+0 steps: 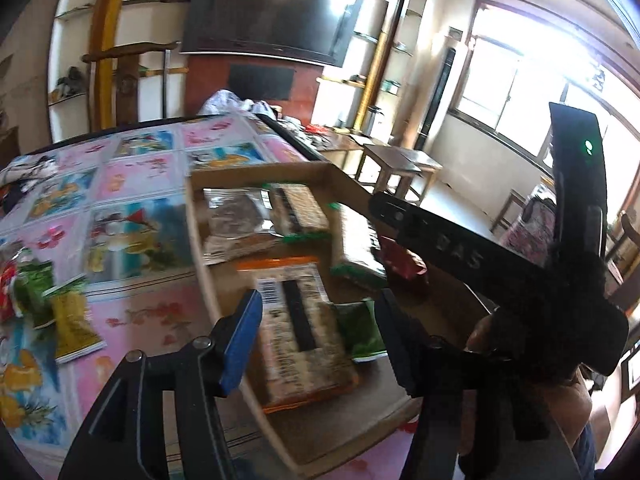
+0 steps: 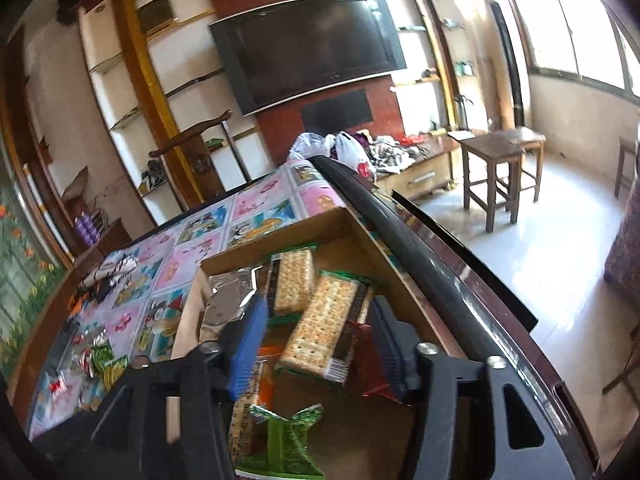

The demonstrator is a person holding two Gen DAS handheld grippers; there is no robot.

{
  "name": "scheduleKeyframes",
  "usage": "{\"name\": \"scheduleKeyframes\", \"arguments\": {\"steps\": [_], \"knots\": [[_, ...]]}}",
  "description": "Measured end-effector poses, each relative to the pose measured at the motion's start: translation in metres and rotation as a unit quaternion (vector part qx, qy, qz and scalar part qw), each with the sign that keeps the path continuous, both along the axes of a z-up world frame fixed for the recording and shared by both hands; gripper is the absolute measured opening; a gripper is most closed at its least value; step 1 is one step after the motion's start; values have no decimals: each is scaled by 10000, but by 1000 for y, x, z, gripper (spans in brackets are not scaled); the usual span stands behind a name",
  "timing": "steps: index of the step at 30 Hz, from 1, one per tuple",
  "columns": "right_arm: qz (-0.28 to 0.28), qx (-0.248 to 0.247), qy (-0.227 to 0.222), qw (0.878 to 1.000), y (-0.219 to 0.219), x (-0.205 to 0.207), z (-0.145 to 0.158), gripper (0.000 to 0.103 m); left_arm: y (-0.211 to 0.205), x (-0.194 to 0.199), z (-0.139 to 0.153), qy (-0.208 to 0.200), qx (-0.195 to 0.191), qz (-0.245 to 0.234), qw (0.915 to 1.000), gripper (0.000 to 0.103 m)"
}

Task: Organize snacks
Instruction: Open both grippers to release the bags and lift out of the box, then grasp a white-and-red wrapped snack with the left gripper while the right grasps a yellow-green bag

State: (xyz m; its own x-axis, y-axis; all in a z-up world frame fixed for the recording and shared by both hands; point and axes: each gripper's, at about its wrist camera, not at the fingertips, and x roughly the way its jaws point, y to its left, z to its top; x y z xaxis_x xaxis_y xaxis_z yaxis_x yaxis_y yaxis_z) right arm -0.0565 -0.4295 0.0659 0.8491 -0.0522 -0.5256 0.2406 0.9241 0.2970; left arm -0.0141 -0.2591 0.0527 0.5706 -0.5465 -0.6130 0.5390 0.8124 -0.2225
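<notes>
Box point(image 2: 400, 276) crowded with packets point(image 2: 320, 332); tablecloth point(image 1: 148, 312) left open.

Black tool point(image 1: 316, 344) w/ blue pads point(image 1: 240, 344), silver screws.

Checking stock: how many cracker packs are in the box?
3: far pack, tilted middle pack, orange-edged near pack. Others may be hidden underneath.

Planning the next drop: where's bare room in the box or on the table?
Box: bare floor along the far right wall, past the cracker packs, and some near the green pack. Its left and middle are crowded. Table: open cloth between the box and the loose packets at left.
</notes>
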Motion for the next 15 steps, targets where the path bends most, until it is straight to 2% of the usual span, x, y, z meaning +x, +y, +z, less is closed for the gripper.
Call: {"name": "scheduleKeyframes", "arguments": {"steps": [2, 4, 6, 8, 11, 13, 15], "knots": [[98, -238, -104, 9996, 9, -1, 4, 68, 13, 0, 2, 24, -45, 132, 9999, 57], [149, -507, -240, 9983, 19, -4, 8, 79, 30, 0, 7, 30, -85, 308, 9995, 58], [250, -759, -556, 9953, 31, -11, 14, 91, 50, -1, 11, -9, -64, 492, 9988, 58], [357, -883, -787, 9923, 39, -15, 15, 94, 69, -3, 15, -76, 36, 697, 9975, 58], [436, -937, -1030, 9893, 47, -22, 15, 95, 101, -6, 18, -107, 82, 940, 9955, 58], [509, -801, -1073, 9897, 50, -21, 14, 93, 129, -5, 22, -59, 54, 1142, 9934, 58], [539, -733, -932, 9915, 54, -17, 13, 81, 157, -5, 26, -57, 55, 1334, 9910, 58]]}}
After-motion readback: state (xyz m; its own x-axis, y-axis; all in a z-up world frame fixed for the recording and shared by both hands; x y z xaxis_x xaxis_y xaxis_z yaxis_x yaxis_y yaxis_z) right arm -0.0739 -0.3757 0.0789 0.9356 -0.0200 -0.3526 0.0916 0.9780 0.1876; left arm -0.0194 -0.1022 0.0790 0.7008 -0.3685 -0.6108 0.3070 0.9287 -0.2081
